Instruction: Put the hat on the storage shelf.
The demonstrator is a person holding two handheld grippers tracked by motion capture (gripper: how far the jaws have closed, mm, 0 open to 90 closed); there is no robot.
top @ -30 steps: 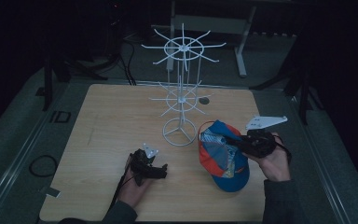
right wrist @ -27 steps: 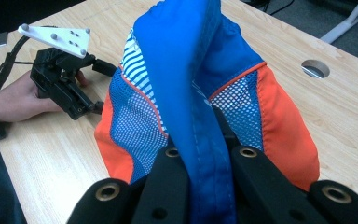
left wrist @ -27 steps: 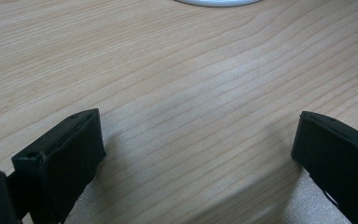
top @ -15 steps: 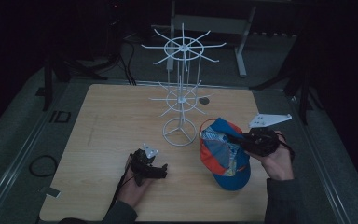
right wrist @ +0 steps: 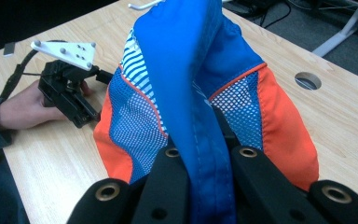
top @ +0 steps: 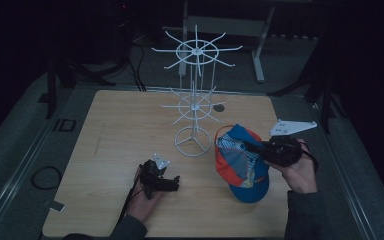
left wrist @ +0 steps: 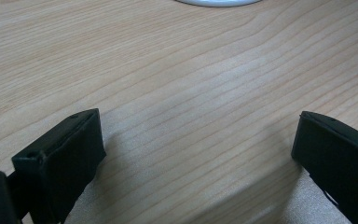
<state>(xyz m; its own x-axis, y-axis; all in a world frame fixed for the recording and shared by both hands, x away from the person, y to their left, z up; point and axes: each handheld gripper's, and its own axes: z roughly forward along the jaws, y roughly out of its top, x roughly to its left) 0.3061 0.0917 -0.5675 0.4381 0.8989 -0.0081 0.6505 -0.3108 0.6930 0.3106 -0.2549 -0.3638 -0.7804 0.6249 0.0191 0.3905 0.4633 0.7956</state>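
Two grippers work over the wooden table [top: 115, 125]. At left, the left gripper [top: 172, 184] rests on the wood, jaws spread wide and empty. Mid-table stands a white wire rack [top: 195, 100]. Right of it, the right gripper [top: 247, 146] pinches a fold of the blue-and-orange cap [top: 242, 165] (mesh panels inside), which lies near the rack's base.

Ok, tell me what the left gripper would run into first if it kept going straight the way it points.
Probably the round white base of the rack. The left gripper rests low on the wooden table, jaws open, with bare wood ahead up to that base. Depth is hard to judge, so treat this as likely.
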